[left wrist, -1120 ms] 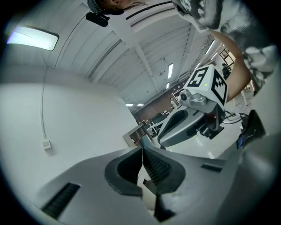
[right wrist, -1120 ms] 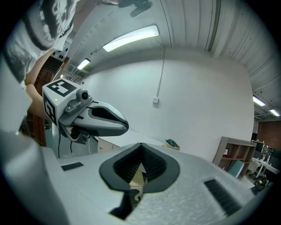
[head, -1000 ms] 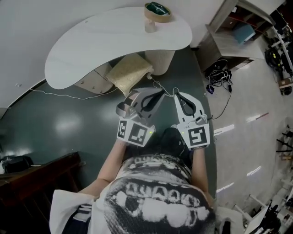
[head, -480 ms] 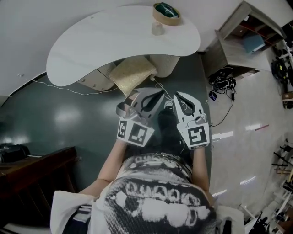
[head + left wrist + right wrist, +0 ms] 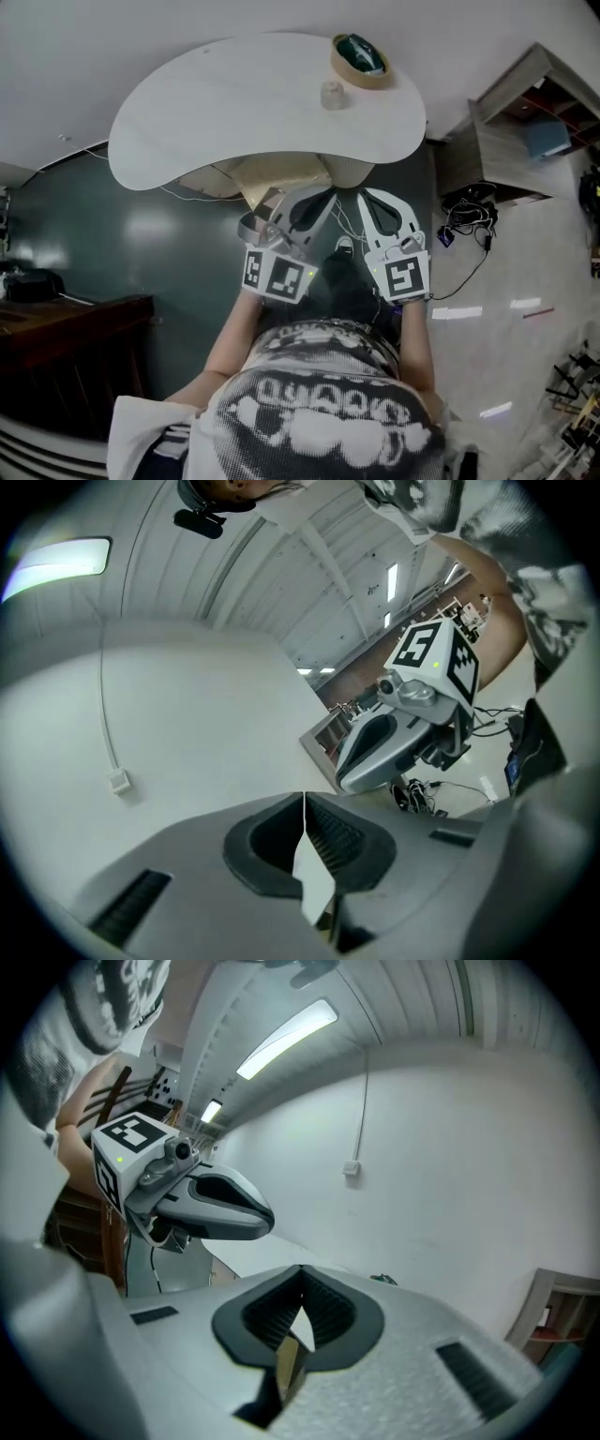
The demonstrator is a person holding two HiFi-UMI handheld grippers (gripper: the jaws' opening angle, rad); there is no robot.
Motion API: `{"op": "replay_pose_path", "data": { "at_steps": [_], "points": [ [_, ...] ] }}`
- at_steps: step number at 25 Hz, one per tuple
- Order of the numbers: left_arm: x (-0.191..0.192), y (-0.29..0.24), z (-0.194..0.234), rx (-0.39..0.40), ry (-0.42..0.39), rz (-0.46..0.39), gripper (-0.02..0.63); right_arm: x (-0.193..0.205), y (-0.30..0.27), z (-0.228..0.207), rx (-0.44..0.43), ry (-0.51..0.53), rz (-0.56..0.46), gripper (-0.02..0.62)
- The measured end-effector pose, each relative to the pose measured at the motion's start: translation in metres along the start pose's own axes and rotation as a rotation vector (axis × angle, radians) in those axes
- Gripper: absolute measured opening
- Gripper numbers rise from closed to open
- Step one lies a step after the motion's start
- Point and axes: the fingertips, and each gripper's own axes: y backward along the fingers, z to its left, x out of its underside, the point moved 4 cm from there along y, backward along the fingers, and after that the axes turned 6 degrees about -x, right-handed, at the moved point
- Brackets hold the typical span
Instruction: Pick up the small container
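The dark green floor (image 5: 112, 244) fills most of the head view, and above it lies the white, bean-shaped counter (image 5: 234, 112), its surface bare except near the far right end. Below the counter's near edge the person holds both tools side by side, pointing toward it. The left gripper (image 5: 314, 199) has its jaws pressed together with nothing between them, and the right gripper (image 5: 370, 202) is likewise closed and empty; each gripper view shows its ribbed pads meeting at the tip. A round tan bowl (image 5: 361, 58) with something green inside sits at the far right of the counter. Just in front of the bowl, slightly left and apart from it, stands the container (image 5: 332, 95), a small pale cup, upright, well away from both grippers. It looks light and fairly stiff, likely to skid or tip on the smooth top if nudged. A jaw on each side of its wall, about mid-height, seems the safest hold, with gentle pressure.
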Motion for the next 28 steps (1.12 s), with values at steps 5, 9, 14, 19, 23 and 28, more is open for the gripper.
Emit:
{"op": "replay_pose_path", "data": {
  "at_steps": [5,9,14,19,23,28],
  "points": [
    [0.007,-0.036,0.010,-0.054,-0.011,0.062,0.005,0.011,-0.019,-0.042,-0.047,0.065,0.001,0.003],
    [0.008,-0.054,0.013,-0.085,-0.029,0.109,0.005,0.019,-0.033,-0.069,-0.086,0.075,-0.005,0.003],
    [0.012,-0.067,0.018,-0.120,-0.036,0.157,0.005,0.028,-0.059,-0.095,-0.126,0.123,-0.008,0.004],
    [0.020,-0.068,0.025,-0.138,-0.044,0.195,0.005,0.039,-0.093,-0.106,-0.156,0.159,0.015,0.005],
    [0.030,-0.065,0.036,-0.148,-0.044,0.221,0.006,0.044,-0.122,-0.113,-0.165,0.201,0.076,0.020],
    [0.045,-0.070,0.051,-0.140,-0.052,0.227,0.005,0.056,-0.157,-0.124,-0.163,0.194,0.108,0.044]
  ]
}}
